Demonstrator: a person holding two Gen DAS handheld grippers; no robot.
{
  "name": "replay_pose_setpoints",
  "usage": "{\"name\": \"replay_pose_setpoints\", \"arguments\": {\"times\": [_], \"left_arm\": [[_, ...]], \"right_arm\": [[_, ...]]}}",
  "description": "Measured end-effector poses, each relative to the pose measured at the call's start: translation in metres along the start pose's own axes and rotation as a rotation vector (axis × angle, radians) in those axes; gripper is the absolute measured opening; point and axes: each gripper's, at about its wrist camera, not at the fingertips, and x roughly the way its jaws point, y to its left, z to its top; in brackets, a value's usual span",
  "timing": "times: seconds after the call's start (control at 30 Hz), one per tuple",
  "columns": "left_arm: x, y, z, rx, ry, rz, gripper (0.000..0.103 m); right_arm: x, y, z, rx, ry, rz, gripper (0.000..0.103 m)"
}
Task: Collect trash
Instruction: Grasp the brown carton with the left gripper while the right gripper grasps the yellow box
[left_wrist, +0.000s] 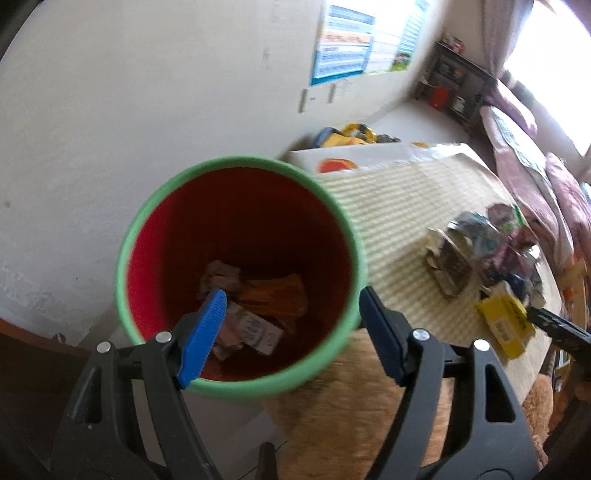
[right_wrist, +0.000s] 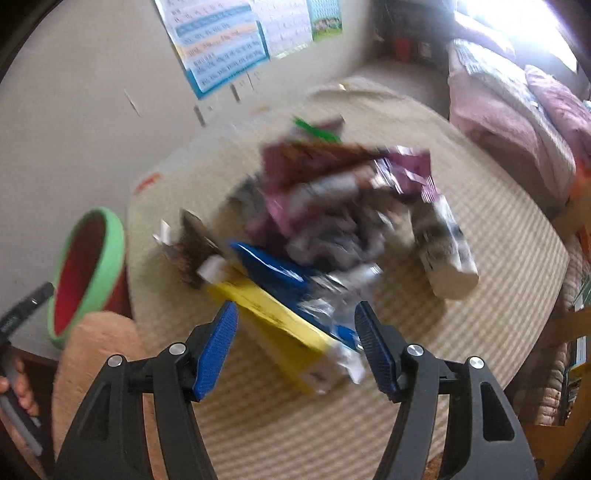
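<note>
A red bin with a green rim (left_wrist: 240, 273) stands by the wall and holds several crumpled wrappers (left_wrist: 255, 317). My left gripper (left_wrist: 291, 306) is open and empty, its jaws either side of the bin's near rim. The bin also shows at the left of the right wrist view (right_wrist: 88, 273). A pile of trash (right_wrist: 332, 214) lies on the round woven mat (right_wrist: 498, 295): purple wrappers, a blue packet (right_wrist: 273, 266), a yellow box (right_wrist: 280, 325), a white bottle (right_wrist: 447, 251). My right gripper (right_wrist: 295, 325) is open, its jaws straddling the yellow box. The pile also shows in the left wrist view (left_wrist: 487, 254).
Posters (left_wrist: 343, 40) hang on the white wall. A white box (left_wrist: 354, 158) and toys sit behind the bin. A bed with pink bedding (right_wrist: 517, 110) lies at the right. A dark shelf (left_wrist: 454, 81) stands at the back. A fuzzy tan rug (right_wrist: 99, 350) lies beside the mat.
</note>
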Motion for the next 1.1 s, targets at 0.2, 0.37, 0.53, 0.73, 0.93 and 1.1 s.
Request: {"name": "replay_pose_setpoints", "arguments": {"times": [0.2,0.37,0.53,0.73,0.93,1.1], "left_arm": [[0.001,-0.055,0.001,0.078,0.029,-0.079,0.071],[0.025,-0.106,0.005,0.13,0.066,-0.104,0.071],[0.063,-0.138,0.016,0.104,0.11,-0.082,0.071],[0.096,-0.162,0.023,0.097,0.13,-0.006,0.071],[0.118,-0.165,0.025,0.035,0.178,-0.007,0.072],[0.116,-0.179,0.028,0.091,0.169,0.006,0.072]], "right_arm": [[0.004,0.0,-0.02,0.014,0.045,0.101,0.017],[-0.014,-0.003,-0.051,0.07,0.075,0.16,0.013],[-0.024,-0.004,-0.083,0.071,0.103,0.211,0.013],[-0.036,-0.016,-0.089,0.115,0.075,0.246,0.035],[-0.047,-0.029,-0.093,0.14,0.04,0.262,0.037],[-0.055,-0.04,-0.101,0.162,0.024,0.272,0.037]]}}
